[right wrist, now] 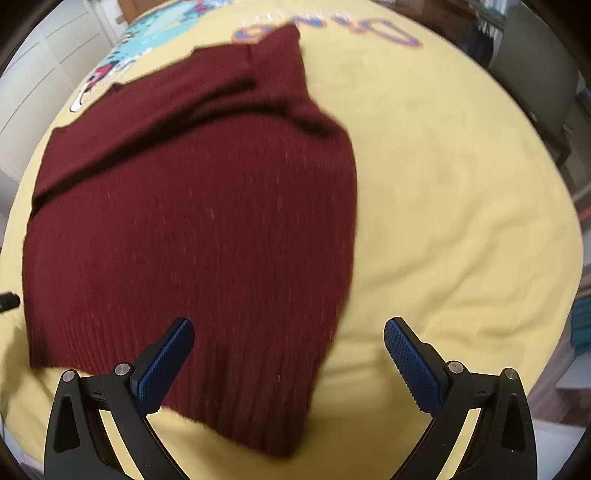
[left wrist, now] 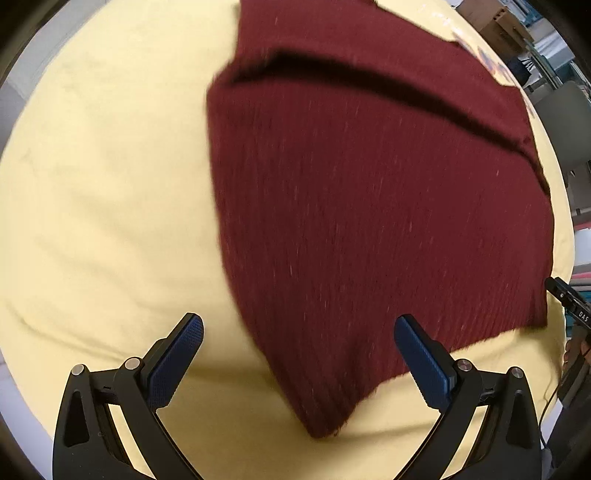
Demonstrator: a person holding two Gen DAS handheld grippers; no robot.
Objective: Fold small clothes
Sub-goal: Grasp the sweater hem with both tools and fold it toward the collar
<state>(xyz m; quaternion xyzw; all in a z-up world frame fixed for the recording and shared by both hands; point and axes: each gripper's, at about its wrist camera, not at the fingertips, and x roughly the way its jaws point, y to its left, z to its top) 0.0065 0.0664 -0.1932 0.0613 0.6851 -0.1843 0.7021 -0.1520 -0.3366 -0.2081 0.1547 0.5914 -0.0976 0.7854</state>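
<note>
Your left gripper (left wrist: 298, 332) stands wide open with nothing between its blue pads (left wrist: 421, 363), low in the left wrist view, above the near corner of the sweater (left wrist: 369, 206). That corner points down toward the bottom centre of the frame, between the two fingers, and I cannot tell whether either pad touches the knit. The sweater is dark red and ribbed; it lies flat on the yellow sheet (left wrist: 110, 206) and fills the centre and right of the frame, with a dark fold line running across its upper part from the upper centre to the right edge. At the far right edge of that view you can see the black tip of your right gripper (left wrist: 567, 301) just beside the sweater's right hem, with part of a hand (left wrist: 574, 349) below it. In the right wrist view your right gripper (right wrist: 289, 334) is also spread wide and holds nothing; its left finger lies over the sweater (right wrist: 192, 221) near the hem, and its right finger is over bare sheet (right wrist: 461, 221). Here the sweater fills the left and centre, with folded layers bunched toward the upper centre. Printed cartoon figures (right wrist: 122, 59) and large letters (right wrist: 332, 29) show on the sheet at the top. Both views are blurred.
</note>
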